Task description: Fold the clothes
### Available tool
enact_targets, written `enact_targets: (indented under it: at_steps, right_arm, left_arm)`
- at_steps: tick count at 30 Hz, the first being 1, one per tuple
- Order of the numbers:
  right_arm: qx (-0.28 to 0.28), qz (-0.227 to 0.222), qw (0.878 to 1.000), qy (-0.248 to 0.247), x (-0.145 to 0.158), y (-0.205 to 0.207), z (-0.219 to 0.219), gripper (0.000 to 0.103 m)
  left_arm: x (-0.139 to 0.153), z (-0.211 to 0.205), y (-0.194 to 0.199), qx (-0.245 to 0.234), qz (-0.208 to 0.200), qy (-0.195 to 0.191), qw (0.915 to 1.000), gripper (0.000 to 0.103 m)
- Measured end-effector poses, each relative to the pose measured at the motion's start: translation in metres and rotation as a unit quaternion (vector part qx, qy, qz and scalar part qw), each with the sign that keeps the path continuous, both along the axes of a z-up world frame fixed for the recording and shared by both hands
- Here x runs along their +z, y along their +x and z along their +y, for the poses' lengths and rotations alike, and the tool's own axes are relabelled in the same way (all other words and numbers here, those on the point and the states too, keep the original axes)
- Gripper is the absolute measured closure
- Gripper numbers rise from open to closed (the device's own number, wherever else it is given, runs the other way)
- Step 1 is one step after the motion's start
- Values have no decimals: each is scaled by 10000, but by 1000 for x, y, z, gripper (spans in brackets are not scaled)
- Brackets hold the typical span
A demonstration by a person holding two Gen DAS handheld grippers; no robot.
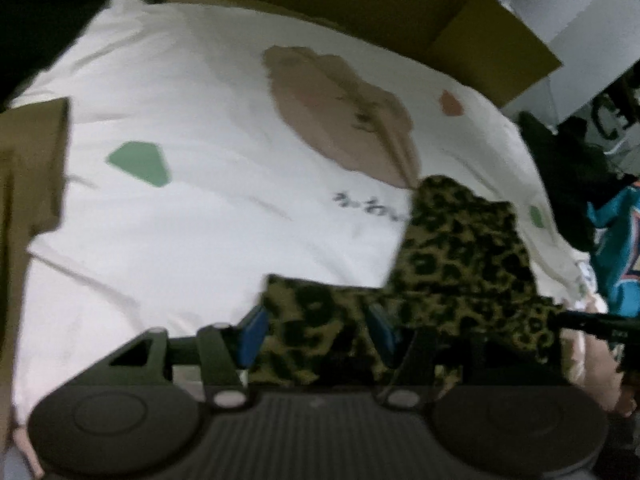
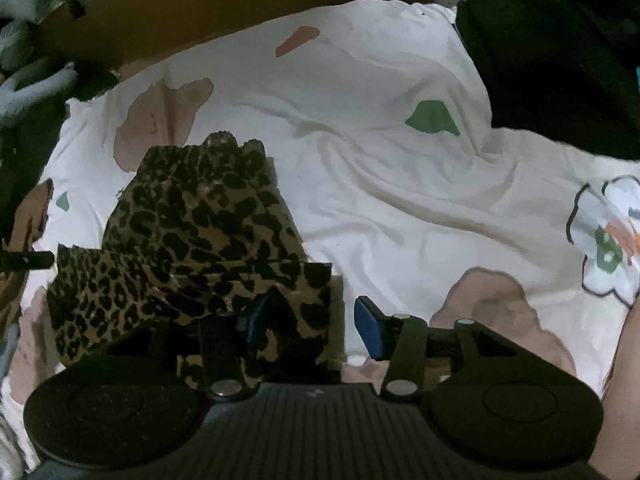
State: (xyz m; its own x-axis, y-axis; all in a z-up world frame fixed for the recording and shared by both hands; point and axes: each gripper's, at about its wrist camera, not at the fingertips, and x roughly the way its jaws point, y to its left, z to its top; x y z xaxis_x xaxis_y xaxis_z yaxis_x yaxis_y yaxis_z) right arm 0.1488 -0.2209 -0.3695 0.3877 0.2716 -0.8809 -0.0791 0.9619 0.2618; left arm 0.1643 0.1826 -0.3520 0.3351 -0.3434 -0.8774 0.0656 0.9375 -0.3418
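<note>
Nearest to the cameras, the left tongs (image 1: 316,334) stand apart with leopard-print cloth (image 1: 460,248) between the blue pads; whether they pinch it cannot be told. The right tongs (image 2: 314,326) are wide open, one pad on the cloth (image 2: 200,232) edge, holding nothing. The garment lies partly doubled over on the printed bed sheet (image 2: 380,160). A fold seems in hand; the next move needs corners matched. Beyond lies a cardboard box (image 1: 460,12).

The folded leopard-print cloth (image 2: 200,232) lies on the white patterned bedsheet (image 2: 380,184), near its front edge; a brown cardboard box (image 1: 360,8) stands behind the bed.
</note>
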Motion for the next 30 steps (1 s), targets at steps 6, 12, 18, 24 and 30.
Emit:
enact_targets:
  at_steps: [6,12,18,24,30]
  right_arm:
    - [251,-119,9996,-45,5,4,7,93]
    - [241,-115,9996,-80,7,6,6,102]
    - [120,-207,9997,-50,13,7,2,102]
    - [31,-206,9998,-61,9,13,2,102]
    - [-14,-91,9999,-114,-5,21,1,102]
  left_arm:
    - [-8,10,0,78,42,169,9998,46]
    - [-12,8,2,28,-36,156,9999,72]
    - [-15,5,5,-26,-132,111,9998,99]
    - [-18,6,6,-35,-114,156,9998,100]
    - [-29,0,8,-118,5,321,9994,98]
